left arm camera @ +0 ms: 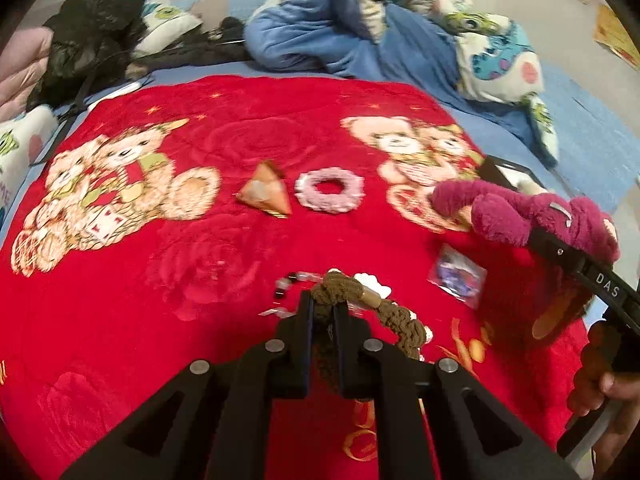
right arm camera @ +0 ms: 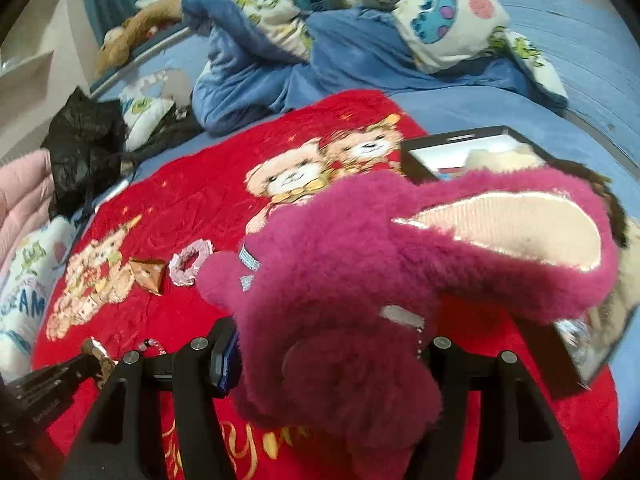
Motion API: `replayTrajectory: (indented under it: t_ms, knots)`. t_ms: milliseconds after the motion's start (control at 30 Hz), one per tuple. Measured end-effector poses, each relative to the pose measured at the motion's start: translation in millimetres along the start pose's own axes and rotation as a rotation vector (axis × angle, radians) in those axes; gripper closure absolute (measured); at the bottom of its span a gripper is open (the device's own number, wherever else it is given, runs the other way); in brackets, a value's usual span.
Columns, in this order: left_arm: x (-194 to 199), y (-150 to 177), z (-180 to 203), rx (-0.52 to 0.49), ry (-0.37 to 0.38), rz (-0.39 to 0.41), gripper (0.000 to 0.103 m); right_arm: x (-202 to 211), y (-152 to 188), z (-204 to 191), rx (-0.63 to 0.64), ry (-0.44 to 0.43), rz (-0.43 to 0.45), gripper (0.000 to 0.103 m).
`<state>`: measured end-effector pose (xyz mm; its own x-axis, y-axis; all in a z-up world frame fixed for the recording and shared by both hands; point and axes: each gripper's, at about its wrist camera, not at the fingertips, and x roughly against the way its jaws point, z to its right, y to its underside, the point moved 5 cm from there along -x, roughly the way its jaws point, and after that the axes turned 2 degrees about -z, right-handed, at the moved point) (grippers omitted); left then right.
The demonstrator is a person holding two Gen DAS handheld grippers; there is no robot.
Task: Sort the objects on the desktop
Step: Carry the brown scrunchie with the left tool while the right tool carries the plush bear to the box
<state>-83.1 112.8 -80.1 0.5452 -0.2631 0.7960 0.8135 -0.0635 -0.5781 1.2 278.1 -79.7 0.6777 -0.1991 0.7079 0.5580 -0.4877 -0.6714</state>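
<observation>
Left gripper [left arm camera: 323, 312] clamped tight on the brown scrunchie [left arm camera: 400, 320], jaws pinching one end, the rest of the loop trailing off to the right above the red blanket [left arm camera: 200, 272]. Right gripper [right arm camera: 332, 356] has the magenta plush [right arm camera: 360, 264] squeezed between its fingers, and the toy fills nearly the whole right wrist view, one pale-soled foot [right arm camera: 516, 232] thrust toward the lens. From the left side the same plush [left arm camera: 520, 216] shows at the right edge, up off the blanket, a hand [left arm camera: 604, 380] gripping the handle below it.

Down on the blanket: some small beads [left arm camera: 284, 284] just ahead of the left fingertips, a little clear packet [left arm camera: 456, 276] to the right, and further out a gold triangular wrapper [left arm camera: 266, 192] sitting just beside a pink scrunchie [left arm camera: 329, 190]. At the blanket's right edge lies a black-rimmed box [right arm camera: 460, 148] with something pale inside, partly hidden by the plush. Beyond that, a blue sheet [right arm camera: 520, 120], rumpled cartoon-print bedding [right arm camera: 448, 12], and a black bag [left arm camera: 88, 40] far left.
</observation>
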Motion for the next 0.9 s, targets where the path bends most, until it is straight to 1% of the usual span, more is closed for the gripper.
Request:
replayTrajectory:
  t_ms: [200,267,367,500,600,733,900]
  knots:
    - [13,10,36,-0.061,0.062,0.0,0.094,45,12,25,-0.019,0.026,0.057,0.043]
    - [18,15,48,-0.084,0.074,0.002,0.094,60,19,36,-0.045,0.028,0.072,0.043]
    - [22,22,68,-0.116,0.113,-0.01,0.094,82,29,57,-0.106,0.028,0.084,0.043]
    - [25,35,97,-0.17,0.159,-0.035,0.094,115,43,85,-0.153,0.075,0.116,0.042]
    - [28,44,119,-0.21,0.194,-0.053,0.094,138,52,108,-0.208,0.083,0.13,0.042]
    - [33,53,140,-0.248,0.236,-0.062,0.094,159,60,125,-0.225,0.134,0.146,0.042]
    - [37,60,156,-0.261,0.271,-0.069,0.094,173,67,133,-0.246,0.151,0.156,0.042]
